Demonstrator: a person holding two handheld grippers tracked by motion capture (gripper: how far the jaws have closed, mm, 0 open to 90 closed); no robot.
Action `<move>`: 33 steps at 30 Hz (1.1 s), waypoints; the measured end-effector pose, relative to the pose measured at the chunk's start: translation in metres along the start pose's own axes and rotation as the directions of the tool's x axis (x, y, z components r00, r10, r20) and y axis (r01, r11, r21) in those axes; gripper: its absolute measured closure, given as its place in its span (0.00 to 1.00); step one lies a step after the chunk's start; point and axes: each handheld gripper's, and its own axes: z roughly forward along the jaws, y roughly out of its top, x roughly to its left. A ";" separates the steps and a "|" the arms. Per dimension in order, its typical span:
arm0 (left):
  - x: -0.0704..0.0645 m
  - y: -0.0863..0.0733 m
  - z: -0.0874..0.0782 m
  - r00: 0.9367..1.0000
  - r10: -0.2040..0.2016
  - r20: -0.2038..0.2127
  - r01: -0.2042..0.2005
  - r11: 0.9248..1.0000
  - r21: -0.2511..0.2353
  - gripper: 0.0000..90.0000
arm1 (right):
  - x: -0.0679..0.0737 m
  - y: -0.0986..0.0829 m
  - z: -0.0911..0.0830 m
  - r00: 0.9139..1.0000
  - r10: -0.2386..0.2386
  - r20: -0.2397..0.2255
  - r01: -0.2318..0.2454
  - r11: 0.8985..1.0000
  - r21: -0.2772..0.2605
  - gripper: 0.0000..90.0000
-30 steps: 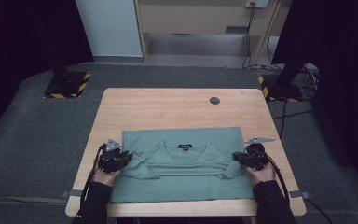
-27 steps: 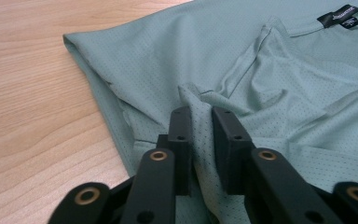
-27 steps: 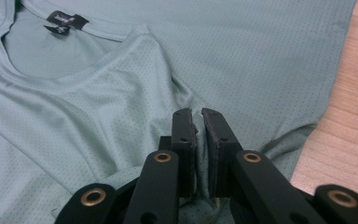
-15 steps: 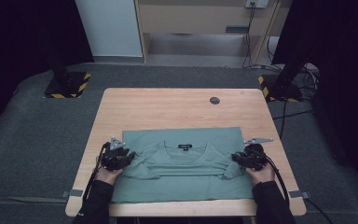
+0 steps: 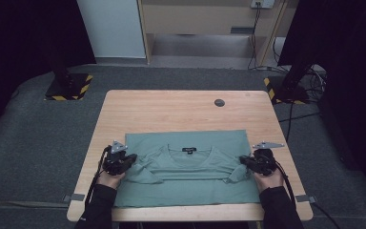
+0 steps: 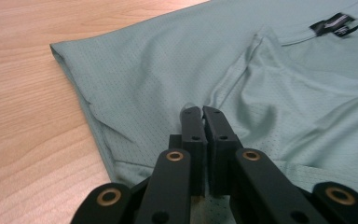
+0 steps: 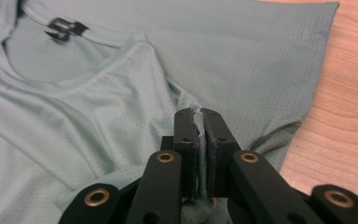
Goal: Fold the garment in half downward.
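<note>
Green mesh t-shirt (image 5: 186, 167) (one) pinched by two tongs, left (image 6: 202, 112) and right (image 7: 196, 113), on one table (image 5: 171, 112)

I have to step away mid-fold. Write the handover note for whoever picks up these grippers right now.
Left gripper: shut on the green T-shirt, at its left side.
Right gripper: shut on the shirt at its right side.
The shirt lies on the near half of the wooden table, collar label facing up, sleeves bunched inward by the grippers.
Done: the shirt's far edge looks folded straight; both sides are gripped.
Left: probably carry the fold through and smooth it.
</note>
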 end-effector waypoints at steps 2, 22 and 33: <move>-0.001 0.000 -0.005 1.000 -0.012 0.022 0.012 1.000 0.003 0.98 | 0.000 -0.001 -0.004 1.000 0.001 -0.010 -0.001 1.000 -0.024 0.95; -0.004 -0.070 -0.056 0.986 -0.108 0.127 0.087 0.982 0.165 0.93 | 0.000 -0.052 -0.037 0.994 0.012 -0.113 -0.002 0.996 0.093 0.84; -0.039 -0.014 -0.035 0.992 0.015 0.127 -0.023 0.998 0.064 0.59 | 0.032 -0.010 -0.041 0.994 -0.065 -0.092 0.063 0.998 -0.028 0.52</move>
